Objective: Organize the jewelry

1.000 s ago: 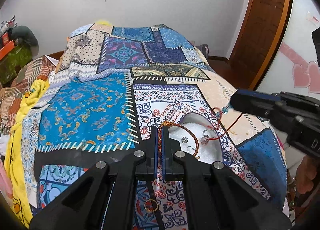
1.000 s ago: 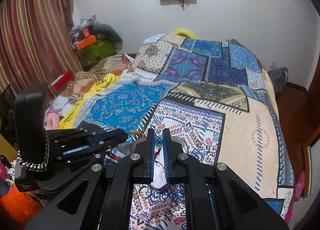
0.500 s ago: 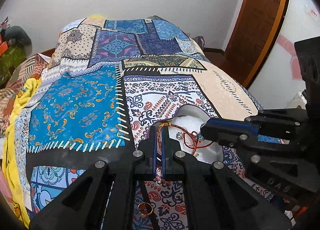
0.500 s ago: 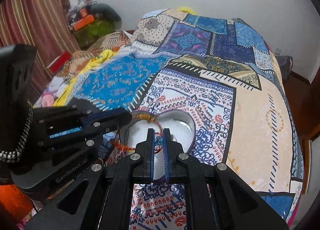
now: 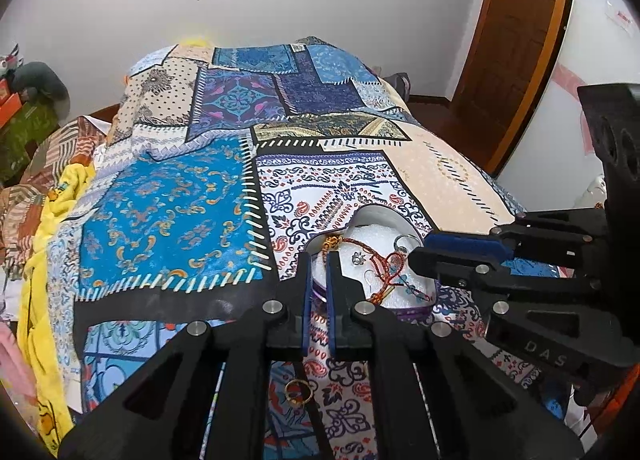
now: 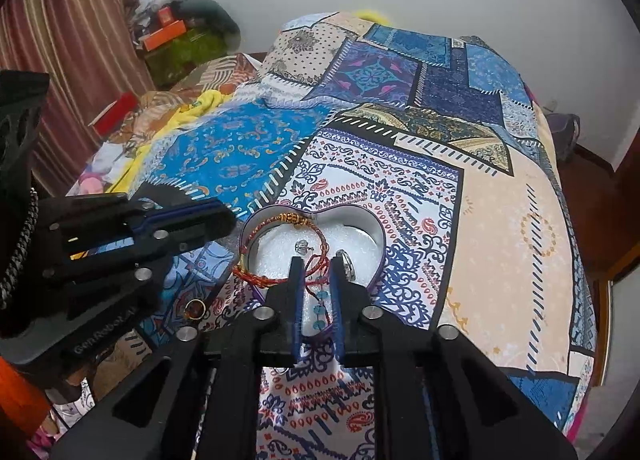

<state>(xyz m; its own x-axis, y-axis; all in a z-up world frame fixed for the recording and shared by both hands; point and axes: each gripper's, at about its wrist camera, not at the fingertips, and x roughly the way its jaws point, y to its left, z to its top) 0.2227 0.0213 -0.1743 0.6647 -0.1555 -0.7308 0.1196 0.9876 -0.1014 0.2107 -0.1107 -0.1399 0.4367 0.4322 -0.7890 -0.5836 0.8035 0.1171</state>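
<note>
The left tool (image 5: 319,260) stands with a narrow gap between its fingers, gripping nothing, at the near rim of the heart-shaped purple tin lined with white foam (image 6: 380,238) on the patchwork bed cover (image 6: 500,219). The right tool (image 6: 316,272) is parted too, straddling the thin red cord bracelet with pale blue beads (image 6: 318,300), which lies loose across the foam. A stiffer red-and-gold wire bangle (image 6: 280,219) leans half over the tin's left rim. A plain gold ring (image 6: 195,308) rests on the cover just outside. The cord looks limp, light and prone to snagging, so it is best pinched at the knot. The ring is hard and slippery and is better gripped across its band.
</note>
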